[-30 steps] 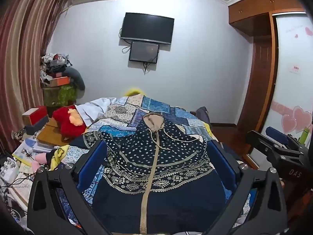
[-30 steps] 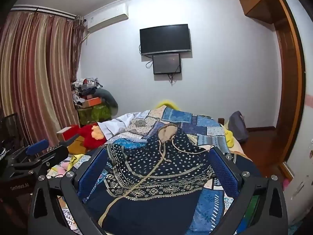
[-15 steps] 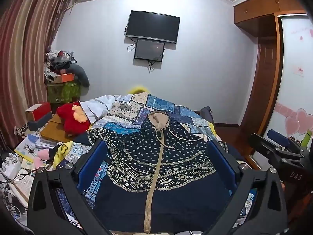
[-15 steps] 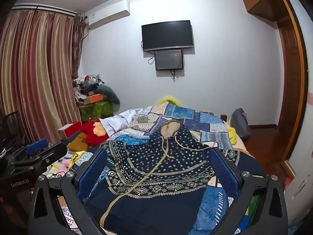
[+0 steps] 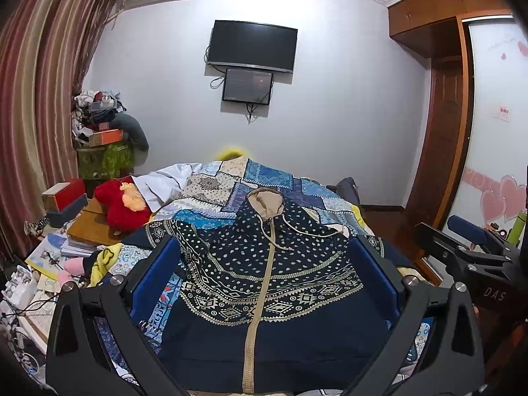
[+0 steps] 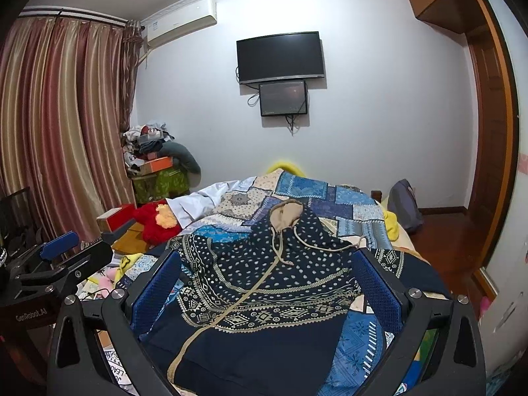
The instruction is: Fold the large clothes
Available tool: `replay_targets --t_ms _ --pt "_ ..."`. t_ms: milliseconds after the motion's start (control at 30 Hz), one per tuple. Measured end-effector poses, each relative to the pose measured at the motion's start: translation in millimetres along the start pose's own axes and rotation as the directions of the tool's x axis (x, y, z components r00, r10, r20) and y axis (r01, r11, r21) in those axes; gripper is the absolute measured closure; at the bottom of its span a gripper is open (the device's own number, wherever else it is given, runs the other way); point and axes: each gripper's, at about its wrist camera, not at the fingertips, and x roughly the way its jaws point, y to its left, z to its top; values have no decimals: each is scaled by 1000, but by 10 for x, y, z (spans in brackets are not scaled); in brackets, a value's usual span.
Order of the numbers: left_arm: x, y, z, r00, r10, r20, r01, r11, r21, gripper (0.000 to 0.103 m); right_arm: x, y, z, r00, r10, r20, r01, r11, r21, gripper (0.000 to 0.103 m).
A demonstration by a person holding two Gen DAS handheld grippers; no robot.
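Observation:
A navy hooded jacket (image 5: 267, 270) with white dots, a patterned band and a beige zip lies flat, front up, on the patchwork bed quilt (image 5: 264, 181), hood pointing away. It also shows in the right wrist view (image 6: 264, 283). My left gripper (image 5: 264, 264) is open and empty, held above the jacket's hem end. My right gripper (image 6: 267, 274) is open and empty, over the jacket's right side; it also shows at the right edge of the left wrist view (image 5: 462, 247). The left gripper shows at the left of the right wrist view (image 6: 59, 257).
A red plush toy (image 5: 122, 204), boxes and books crowd the left of the bed. A cluttered stand (image 5: 102, 138) and curtains (image 5: 36, 99) are at the far left. A TV (image 5: 252, 46) hangs on the far wall. A wardrobe and door (image 5: 452, 132) stand right.
Both grippers have risen and tilted slightly, so the jacket sits lower in both views. The jacket has not moved. Both grippers stay open.

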Motion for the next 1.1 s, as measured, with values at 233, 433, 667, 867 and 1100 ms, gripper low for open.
replay_targets --t_ms 233,433,667,867,1100 --pt "7 -48 6 1000 -4 1 4 1000 8 0 7 -22 0 1000 -2 1 2 1000 3 0" --pt "4 -57 5 1000 -6 1 6 1000 9 0 -5 -42 23 1000 -3 1 3 1000 7 0" --pt "6 -63 17 1000 -6 1 6 1000 10 0 -16 -77 42 1000 0 2 0 1000 7 0" --pt "5 -62 27 1000 -6 2 6 1000 10 0 -17 -81 43 1000 0 2 0 1000 7 0" --pt "8 -59 34 1000 -7 2 7 1000 10 0 -19 -76 43 1000 -1 2 1 1000 7 0"
